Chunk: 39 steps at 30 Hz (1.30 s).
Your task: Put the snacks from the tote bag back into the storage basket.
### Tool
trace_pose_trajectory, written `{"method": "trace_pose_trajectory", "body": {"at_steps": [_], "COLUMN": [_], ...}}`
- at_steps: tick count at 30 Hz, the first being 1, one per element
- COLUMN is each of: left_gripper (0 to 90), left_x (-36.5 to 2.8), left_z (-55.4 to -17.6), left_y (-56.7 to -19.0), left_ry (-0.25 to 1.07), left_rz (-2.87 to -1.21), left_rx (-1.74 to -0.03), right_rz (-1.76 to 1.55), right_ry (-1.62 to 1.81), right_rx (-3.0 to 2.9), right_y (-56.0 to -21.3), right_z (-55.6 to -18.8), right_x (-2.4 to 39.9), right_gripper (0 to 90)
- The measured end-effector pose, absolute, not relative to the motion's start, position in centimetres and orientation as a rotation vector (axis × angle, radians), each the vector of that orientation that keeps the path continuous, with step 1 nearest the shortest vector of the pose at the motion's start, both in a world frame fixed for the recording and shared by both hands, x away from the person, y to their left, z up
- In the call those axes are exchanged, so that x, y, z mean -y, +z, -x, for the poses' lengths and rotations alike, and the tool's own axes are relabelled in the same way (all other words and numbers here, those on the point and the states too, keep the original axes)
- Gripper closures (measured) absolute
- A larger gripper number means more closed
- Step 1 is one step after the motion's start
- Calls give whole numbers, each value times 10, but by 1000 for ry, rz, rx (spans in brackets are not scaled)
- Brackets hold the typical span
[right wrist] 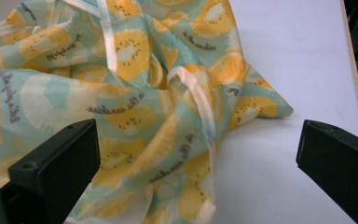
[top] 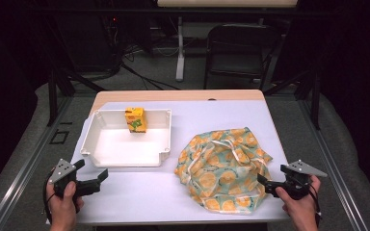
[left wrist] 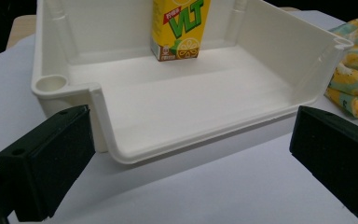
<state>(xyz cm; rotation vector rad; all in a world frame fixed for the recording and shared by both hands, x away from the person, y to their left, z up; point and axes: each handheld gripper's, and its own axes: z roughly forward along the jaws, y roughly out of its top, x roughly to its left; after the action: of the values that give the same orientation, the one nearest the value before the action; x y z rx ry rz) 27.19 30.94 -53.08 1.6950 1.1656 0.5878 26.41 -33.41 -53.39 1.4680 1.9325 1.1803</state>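
Near the table's (top: 125, 192) right front corner: crumpled fruit-print cloth bag (top: 224, 168). Toward the left edge: white tray (top: 125, 159), juice carton (top: 136, 119) upright at its far wall. Both jaws spread wide, right gripper (top: 265, 185) at the bag, left gripper (top: 101, 177) before the tray. Best to pinch a handle strap, not loose fabric.

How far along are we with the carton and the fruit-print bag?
Nothing looks done: the juice carton stands upright in the white tray, untouched. Both the left gripper and right gripper are open, empty; the right points at the crumpled bag. Grasping it remains.
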Motion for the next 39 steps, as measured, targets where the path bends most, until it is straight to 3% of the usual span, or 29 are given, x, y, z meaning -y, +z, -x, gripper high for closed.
{"method": "trace_pose_trajectory", "body": {"at_steps": [39], "left_gripper": [1], "left_x": [-316], "left_z": [-275], "left_y": [-545], "left_ry": [555], "left_rz": [-1693], "left_rx": [-1201], "right_rz": [-1477], "right_ry": [1172], "right_rx": [-1888], "right_y": [-545], "right_z": [-266], "right_x": [348], "right_gripper": [0]}}
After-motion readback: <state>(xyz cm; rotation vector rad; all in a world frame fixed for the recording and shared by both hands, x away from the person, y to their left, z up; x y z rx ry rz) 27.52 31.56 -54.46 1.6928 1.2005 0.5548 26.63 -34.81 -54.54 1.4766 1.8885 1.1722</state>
